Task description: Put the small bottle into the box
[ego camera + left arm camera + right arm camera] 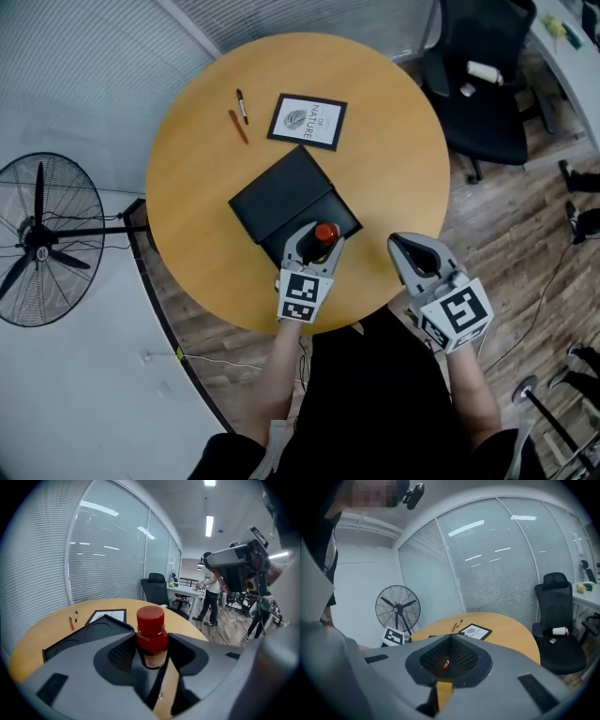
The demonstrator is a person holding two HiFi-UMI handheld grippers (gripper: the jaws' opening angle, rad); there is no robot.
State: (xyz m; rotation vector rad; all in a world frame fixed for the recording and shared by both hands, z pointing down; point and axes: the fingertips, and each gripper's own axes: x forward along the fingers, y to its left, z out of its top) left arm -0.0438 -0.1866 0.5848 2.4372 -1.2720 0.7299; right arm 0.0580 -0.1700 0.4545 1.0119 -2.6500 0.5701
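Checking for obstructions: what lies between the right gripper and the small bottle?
Nothing. In the head view only bare table separates the right gripper from the small bottle, which the left gripper holds.

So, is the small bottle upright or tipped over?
Upright: the small bottle stands cap up, clamped between the jaws of the left gripper.
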